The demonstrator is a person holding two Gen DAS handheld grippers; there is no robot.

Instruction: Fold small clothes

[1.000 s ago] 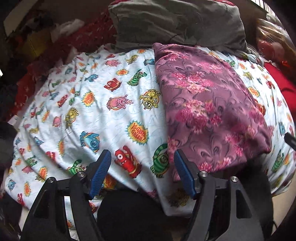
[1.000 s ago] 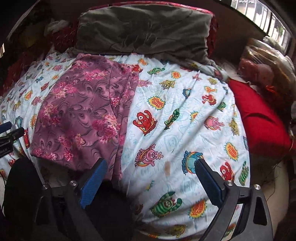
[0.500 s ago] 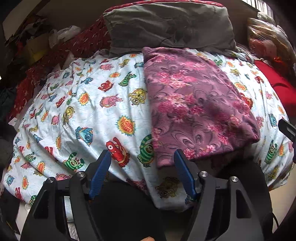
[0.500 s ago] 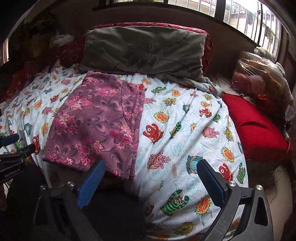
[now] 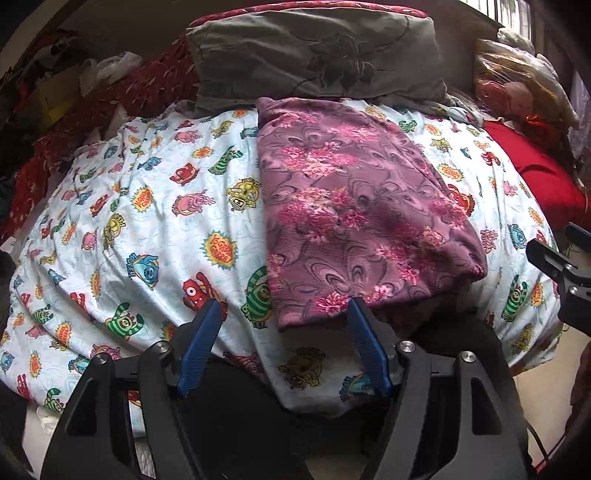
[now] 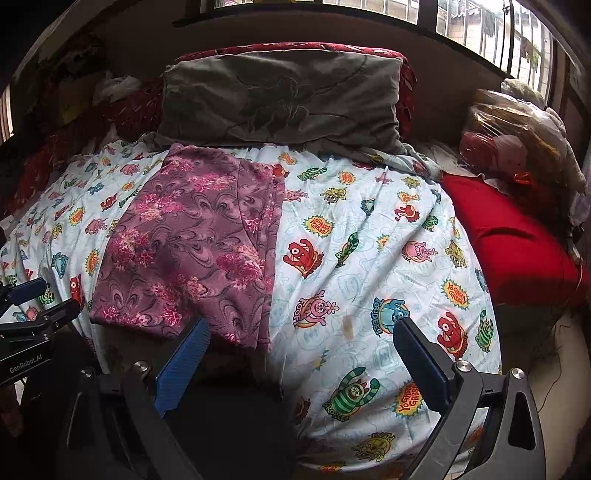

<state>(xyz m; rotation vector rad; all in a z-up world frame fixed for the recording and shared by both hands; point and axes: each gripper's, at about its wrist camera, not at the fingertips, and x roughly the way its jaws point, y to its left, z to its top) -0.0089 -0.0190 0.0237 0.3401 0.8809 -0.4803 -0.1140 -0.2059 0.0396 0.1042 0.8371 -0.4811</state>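
Observation:
A purple garment with pink flowers (image 5: 354, 210) lies folded flat on the cartoon-print bedsheet (image 5: 155, 221); in the right wrist view the garment (image 6: 192, 243) lies left of centre on the sheet (image 6: 369, 258). My left gripper (image 5: 284, 314) is open and empty, just short of the garment's near edge. My right gripper (image 6: 299, 328) is open and empty, near the garment's near right corner. The right gripper shows at the right edge of the left wrist view (image 5: 561, 266); the left gripper shows at the left edge of the right wrist view (image 6: 33, 310).
A grey-green pillow (image 5: 317, 55) lies at the bed's head, just behind the garment. A red cushion (image 6: 513, 236) and plastic-wrapped bundles (image 6: 509, 136) sit on the right. Red patterned cloth and clutter (image 5: 92, 99) lie on the left. Window bars (image 6: 480, 22) run behind.
Both grippers have pulled back from the garment and tilted up, so more of the bed and the window shows. Both stay open and empty. The garment has not moved.

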